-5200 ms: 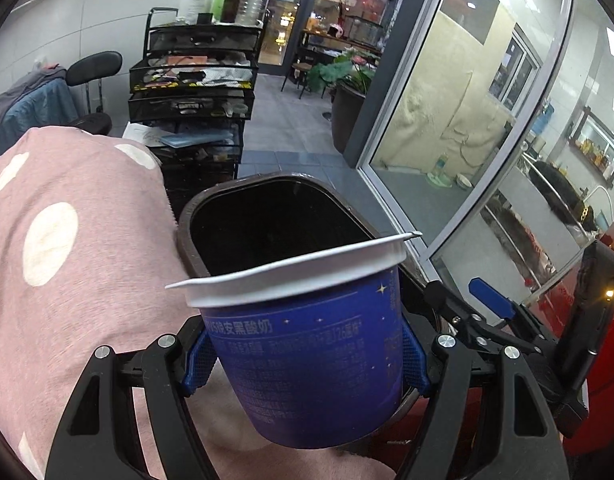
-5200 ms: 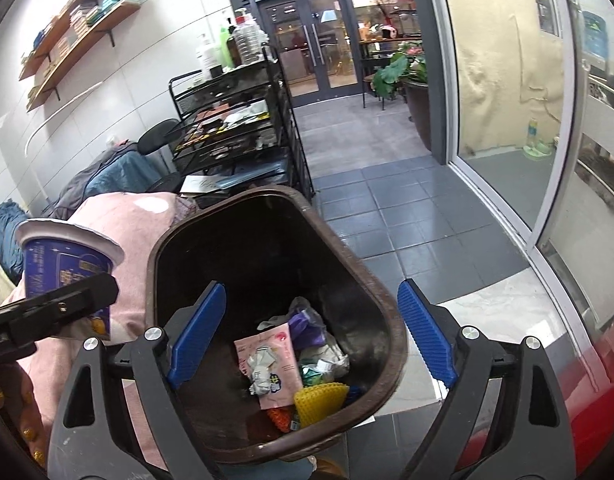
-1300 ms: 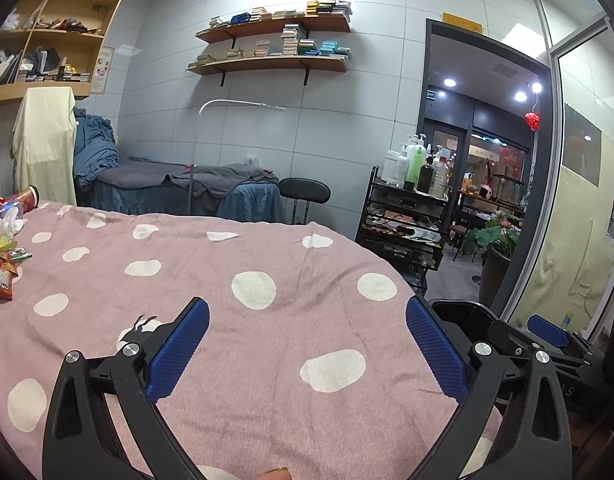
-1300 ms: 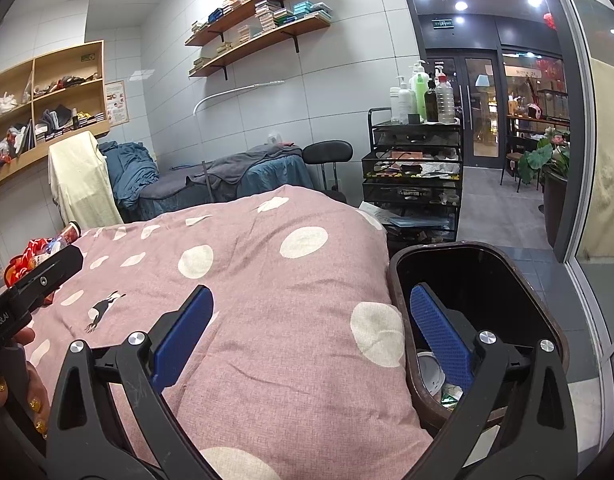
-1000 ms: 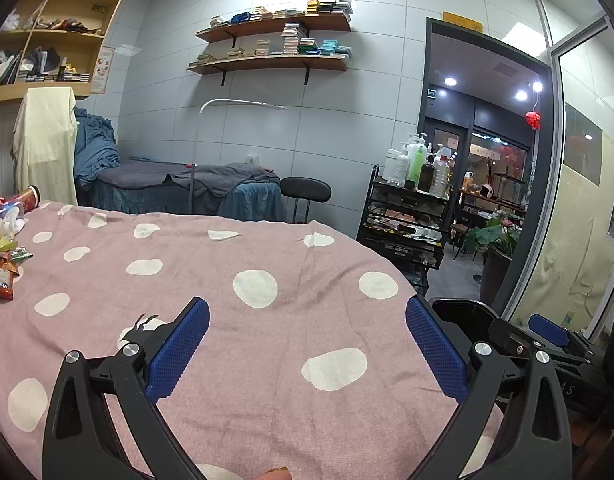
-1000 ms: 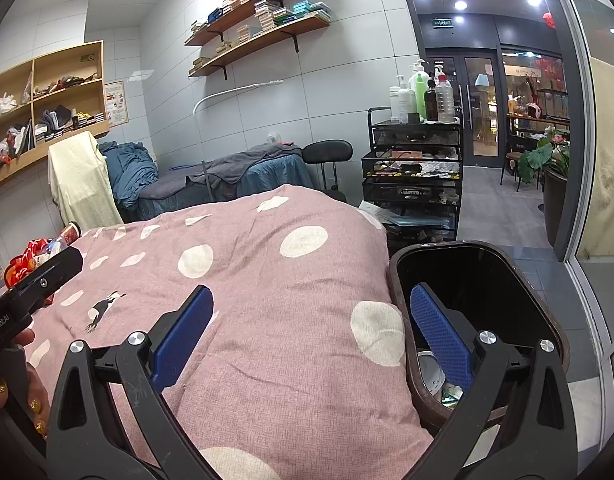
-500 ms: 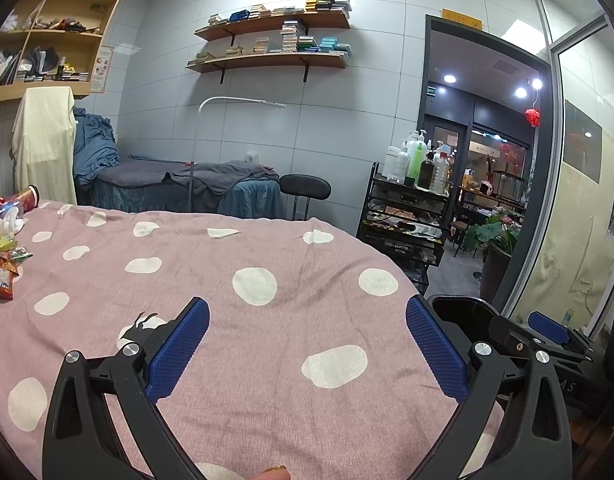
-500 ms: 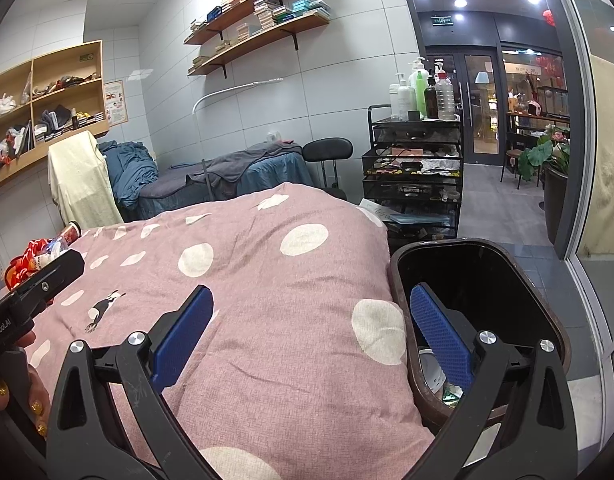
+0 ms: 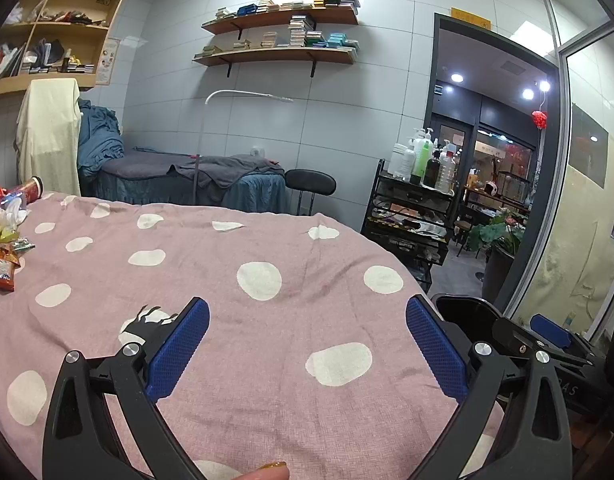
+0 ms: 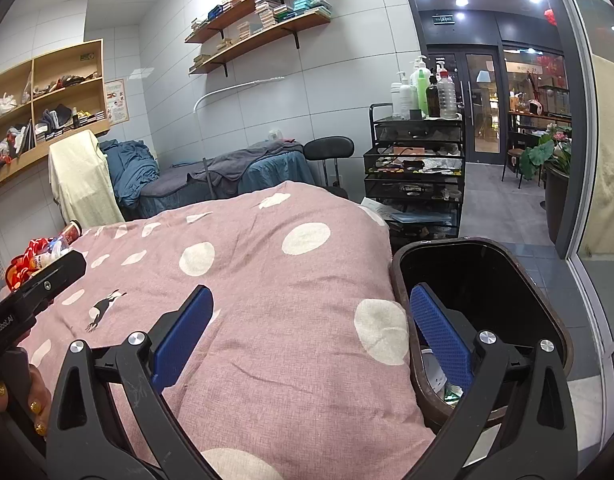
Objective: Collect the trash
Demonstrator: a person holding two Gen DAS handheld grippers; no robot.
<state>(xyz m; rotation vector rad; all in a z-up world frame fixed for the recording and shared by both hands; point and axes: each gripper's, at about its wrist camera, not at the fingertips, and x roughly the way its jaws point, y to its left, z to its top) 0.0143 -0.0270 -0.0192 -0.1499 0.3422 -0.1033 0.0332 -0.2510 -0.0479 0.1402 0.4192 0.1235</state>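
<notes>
Trash [image 9: 5, 236] lay in a heap of wrappers and packets well off to the left of the left gripper [image 9: 307, 344], at the far left edge of the pink polka-dot cloth [image 9: 243, 304]; the same heap [image 10: 39, 256] showed far left of the right gripper [image 10: 311, 328] in the right wrist view. The left gripper was spread wide with nothing between its blue pads [image 9: 177, 350], held over the cloth. The right gripper was likewise spread wide and empty; its left finger stood over the cloth [image 10: 267, 320] and its right finger over the mouth of the brown bin [image 10: 547, 320]. The bin sat just beside the cloth's right edge, with some white and green litter [image 10: 443, 380] visible low inside. From the left wrist view the bin [image 9: 463, 306] appeared just beyond the left gripper's right finger, partly hidden by the body of the other tool. Beyond both grippers stood a black trolley [image 10: 417, 164] carrying bottles, a black stool [image 9: 310, 182] and a draped massage bed [image 9: 195, 178].
</notes>
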